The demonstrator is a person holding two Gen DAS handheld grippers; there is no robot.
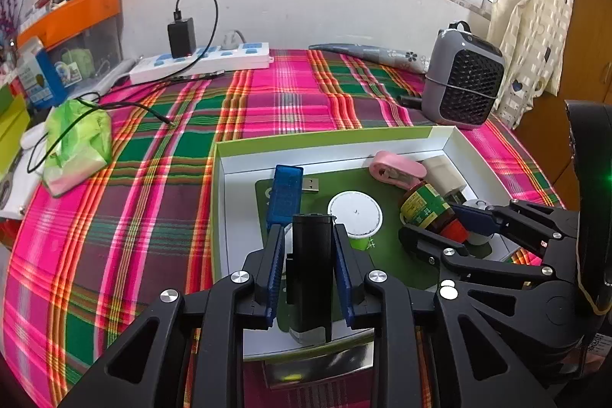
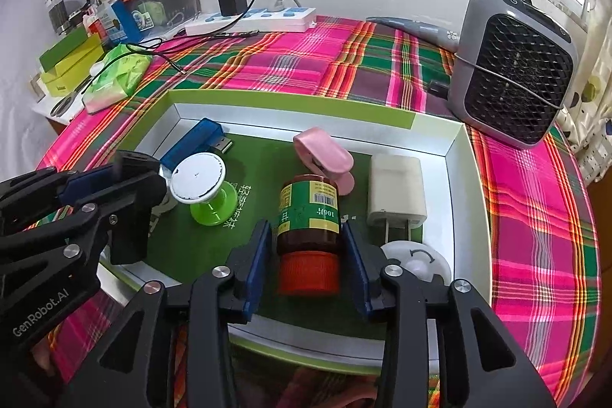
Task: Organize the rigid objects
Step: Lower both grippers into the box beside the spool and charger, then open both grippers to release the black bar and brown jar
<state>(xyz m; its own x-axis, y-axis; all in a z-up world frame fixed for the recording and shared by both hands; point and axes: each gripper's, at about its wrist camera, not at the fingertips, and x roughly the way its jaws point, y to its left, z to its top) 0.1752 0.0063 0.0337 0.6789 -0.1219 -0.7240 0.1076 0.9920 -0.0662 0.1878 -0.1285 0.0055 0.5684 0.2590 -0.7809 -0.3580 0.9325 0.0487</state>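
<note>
A shallow white box with a green rim lies on the plaid cloth. It holds a blue USB stick, a white disc on a green stand, a pink clip, a white charger and a round white piece. My left gripper is open around a black stick-shaped device that rests in the box, with thin gaps at both pads. Open as well, my right gripper straddles a brown bottle with a green label and red cap lying on the box floor.
A grey grille-fronted fan stands just beyond the box's far right corner. A white power strip with a black adapter sits by the wall. A green tissue pack and cables lie on the left, beside boxes and clutter.
</note>
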